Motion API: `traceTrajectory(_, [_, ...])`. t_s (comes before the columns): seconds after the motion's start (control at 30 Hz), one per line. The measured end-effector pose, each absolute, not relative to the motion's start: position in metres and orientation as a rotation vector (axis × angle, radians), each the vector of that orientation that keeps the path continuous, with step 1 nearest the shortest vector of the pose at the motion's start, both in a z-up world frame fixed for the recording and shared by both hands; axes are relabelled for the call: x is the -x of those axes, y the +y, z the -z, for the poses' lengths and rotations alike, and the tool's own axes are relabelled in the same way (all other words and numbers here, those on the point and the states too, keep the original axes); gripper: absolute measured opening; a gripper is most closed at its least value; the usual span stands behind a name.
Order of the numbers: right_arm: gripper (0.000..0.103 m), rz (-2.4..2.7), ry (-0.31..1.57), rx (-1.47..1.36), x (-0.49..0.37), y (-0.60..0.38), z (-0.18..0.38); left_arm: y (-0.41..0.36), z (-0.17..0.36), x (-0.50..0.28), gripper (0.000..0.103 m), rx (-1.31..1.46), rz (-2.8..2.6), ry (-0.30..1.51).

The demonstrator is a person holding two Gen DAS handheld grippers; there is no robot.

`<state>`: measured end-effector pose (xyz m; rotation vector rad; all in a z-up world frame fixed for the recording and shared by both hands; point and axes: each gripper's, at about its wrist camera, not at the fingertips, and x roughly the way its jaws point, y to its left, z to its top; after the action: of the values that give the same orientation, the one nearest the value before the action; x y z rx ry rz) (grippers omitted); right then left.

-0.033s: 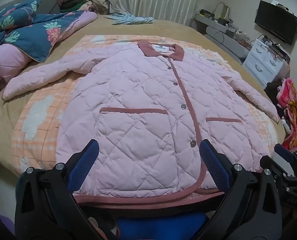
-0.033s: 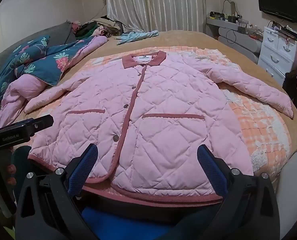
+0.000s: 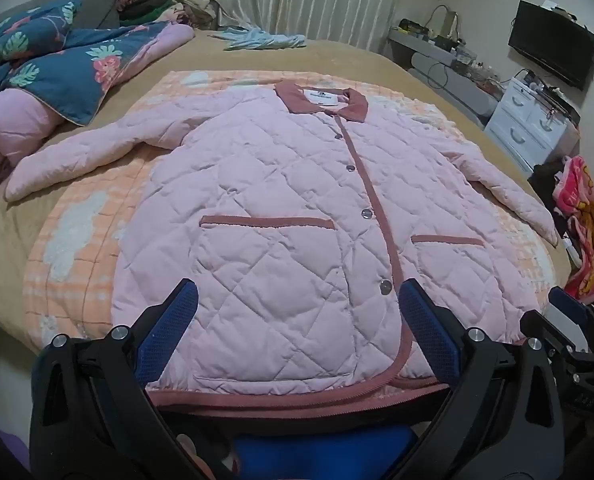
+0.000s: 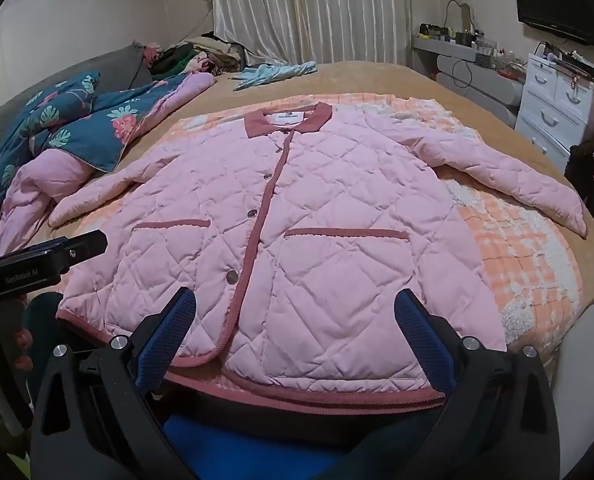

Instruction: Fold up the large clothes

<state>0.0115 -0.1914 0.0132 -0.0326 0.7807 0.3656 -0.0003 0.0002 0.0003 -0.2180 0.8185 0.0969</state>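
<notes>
A pink quilted jacket [image 3: 281,208] with a dusty-red collar and trim lies flat and front up on the bed, buttoned, with both sleeves spread out to the sides. Its hem runs along the near edge in both views. My left gripper [image 3: 297,292] hovers open above the hem left of the button line, with nothing between its blue pads. My right gripper [image 4: 295,296] is open too, above the hem right of the button line on the jacket [image 4: 317,220]. The black body of the other gripper shows at each view's side edge.
Under the jacket lies an orange-and-white checked blanket [image 3: 77,240] on a tan bed cover [image 4: 377,76]. A blue flowered quilt [image 3: 57,64] is bunched at the left, and a light blue garment [image 3: 261,38] lies at the far end. White drawers [image 3: 529,128] stand on the right.
</notes>
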Motion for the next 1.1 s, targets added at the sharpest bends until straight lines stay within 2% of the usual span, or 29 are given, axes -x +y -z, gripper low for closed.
traceTrajectory(1.1, [0.099, -0.361, 0.775, 0.031, -0.012, -0.189, -0.018, 0.000, -0.005, 0.000, 0.094, 0.218, -0.088, 0.815])
